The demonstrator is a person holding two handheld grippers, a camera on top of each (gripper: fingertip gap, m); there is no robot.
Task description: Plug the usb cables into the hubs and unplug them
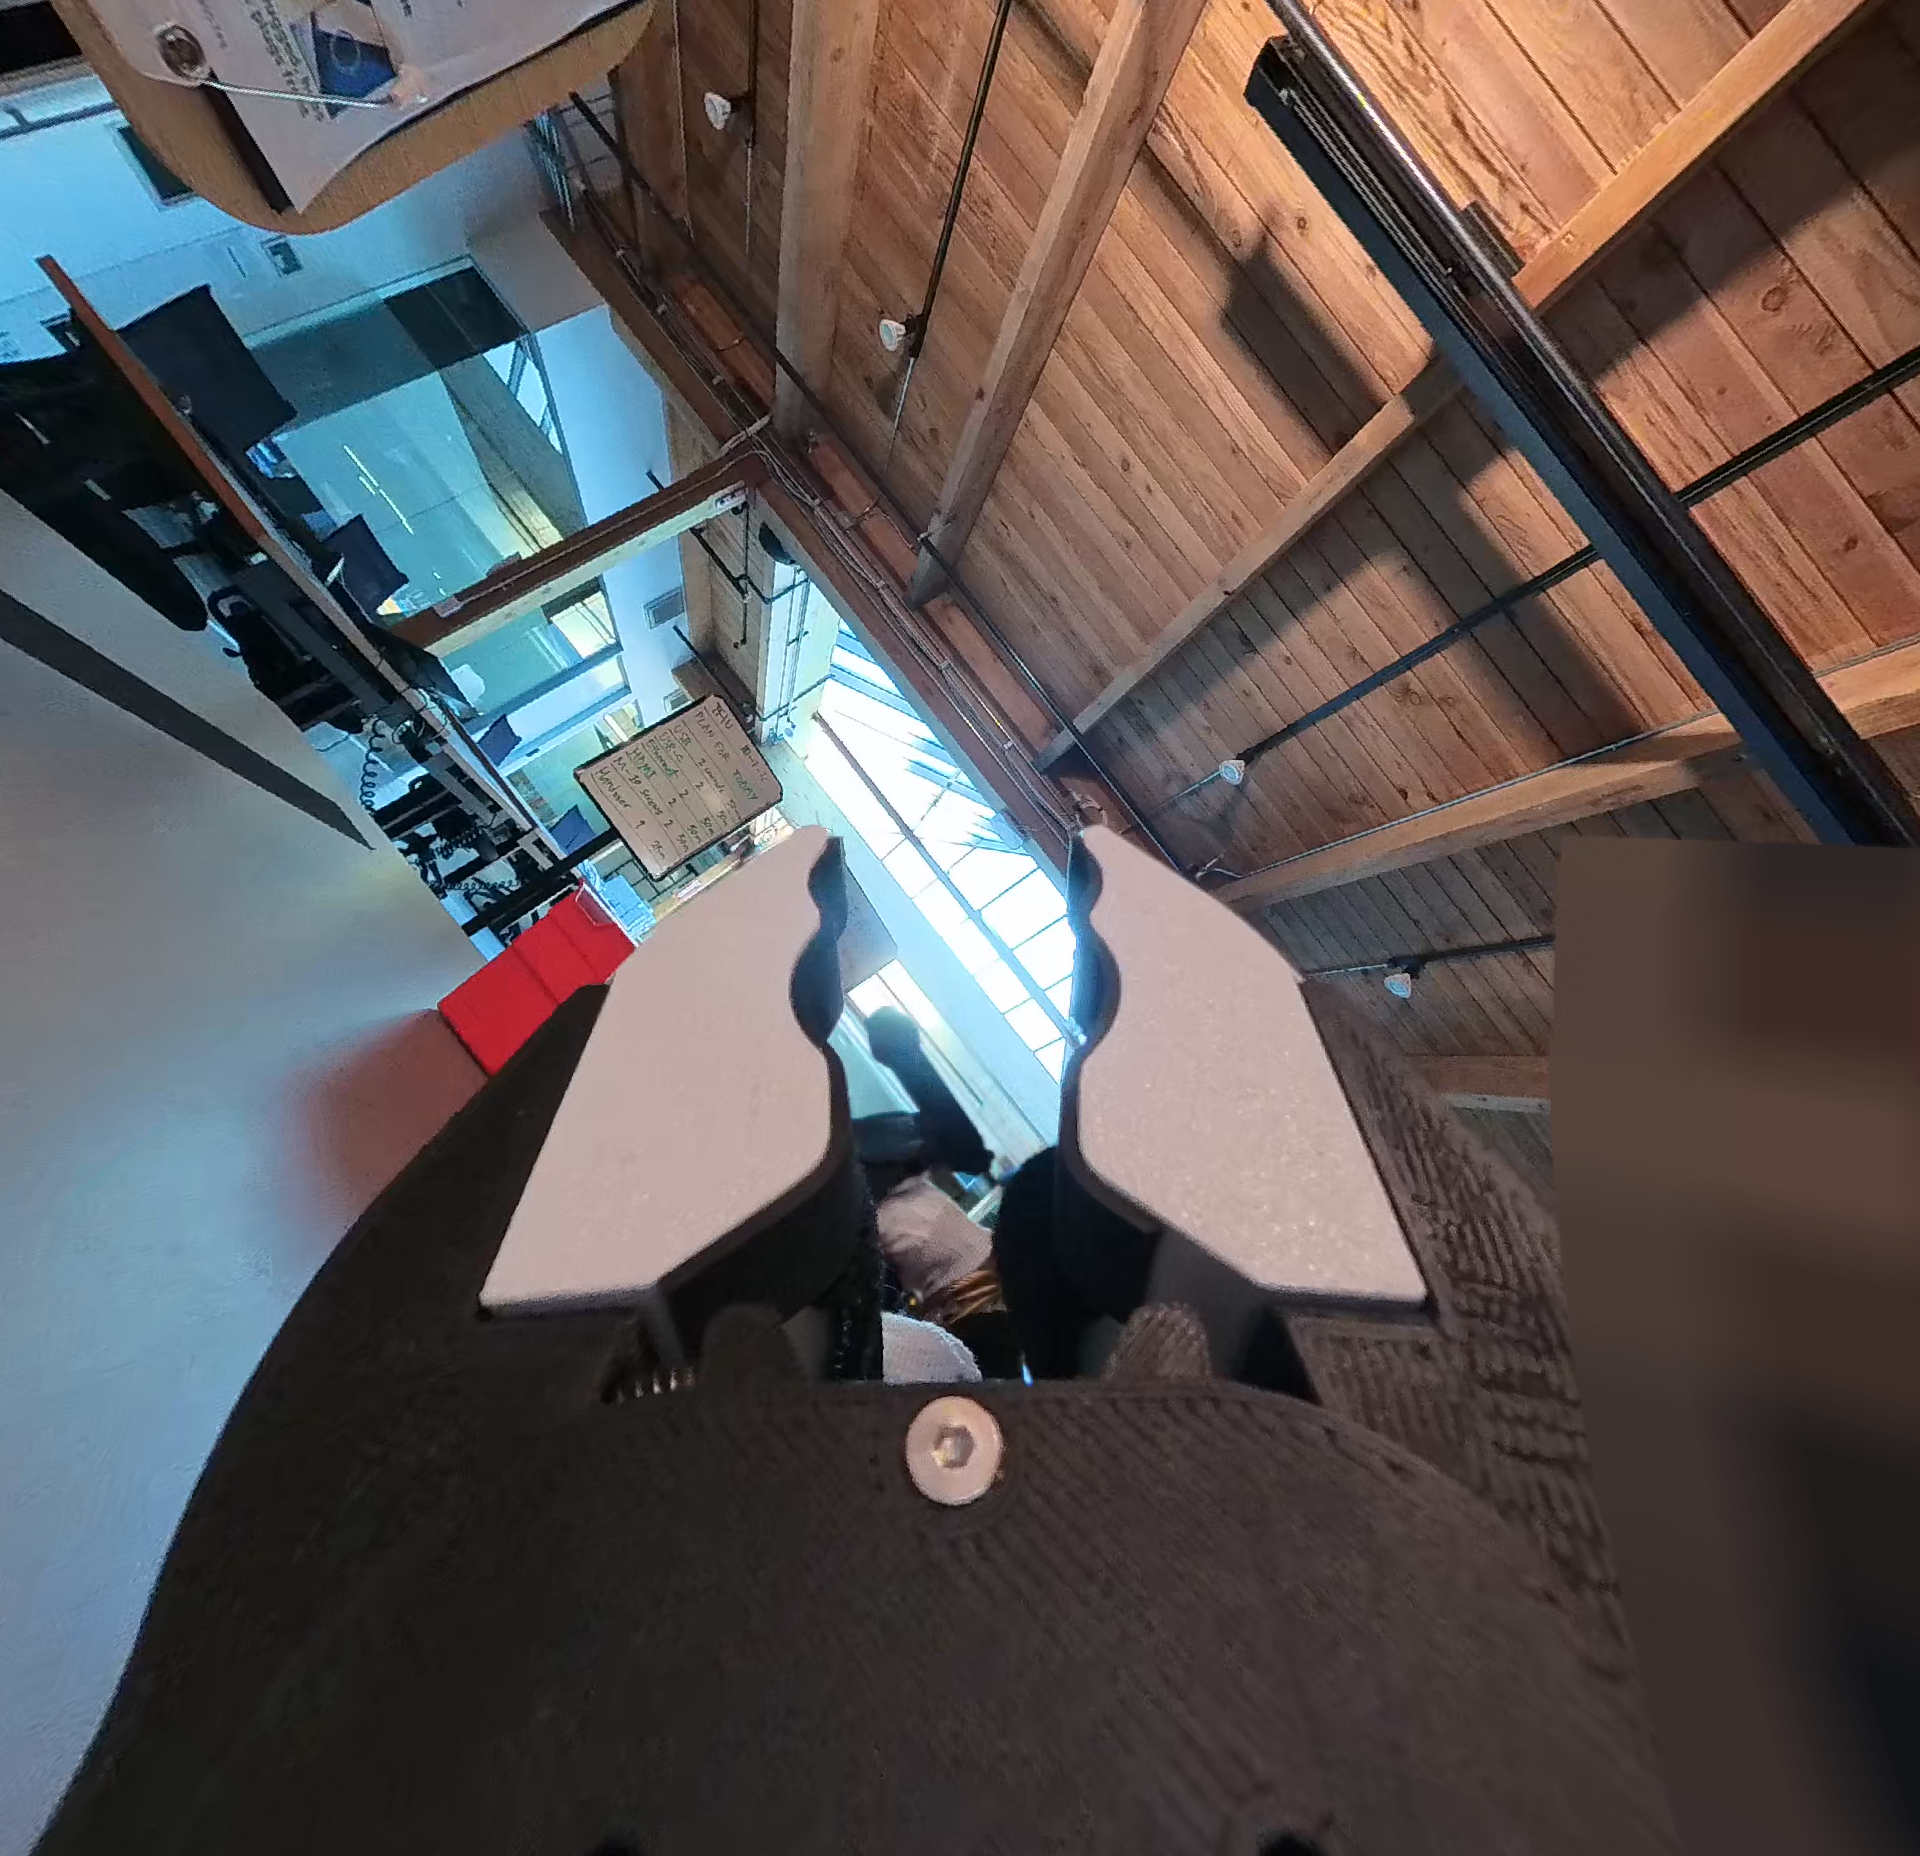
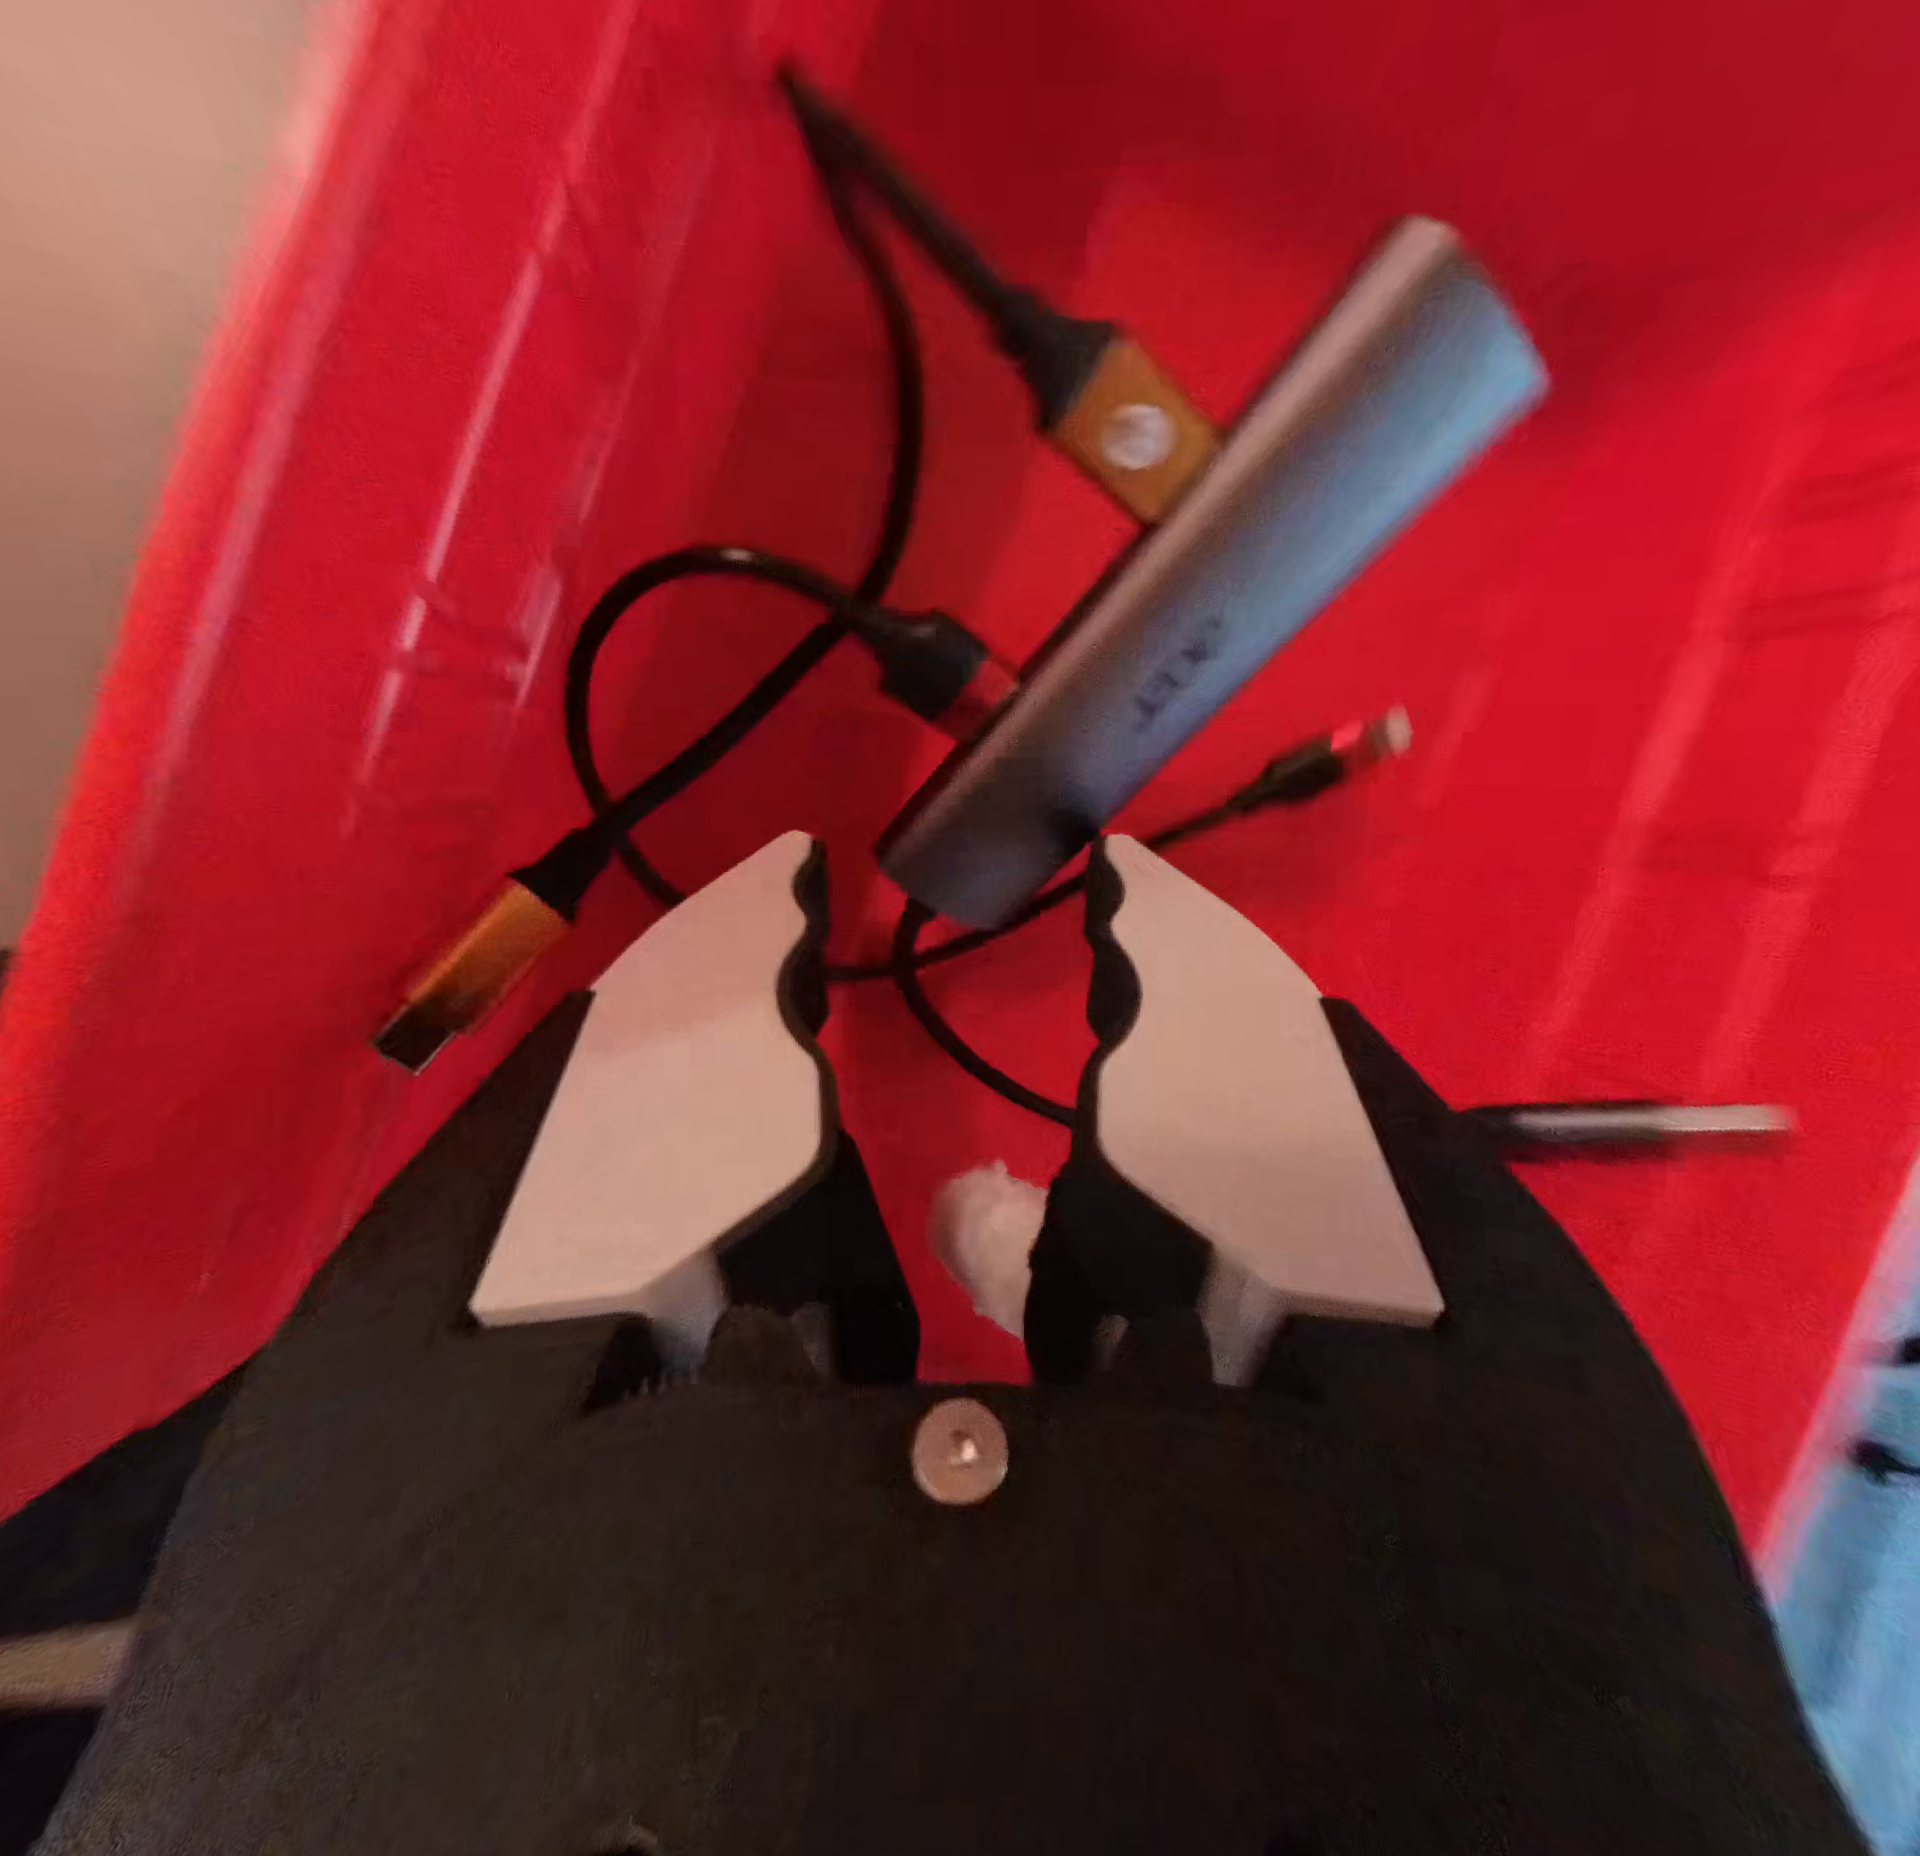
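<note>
Right tongs (image 2: 956, 850) agape, seemingly above hub (image 2: 1236, 601)

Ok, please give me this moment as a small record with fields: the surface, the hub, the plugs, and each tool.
surface: red bin
hub: grey bar, lying diagonally on the red
plugged in: orange-cased plug and black plug, both at the hub's long side
loose: orange connector on the red; small plug beyond the hub
right tool: open, holds nothing, hub's near end just beyond its tips
left tool: open, empty, aimed at the wooden ceiling
image note: right wrist view is blurred
</note>
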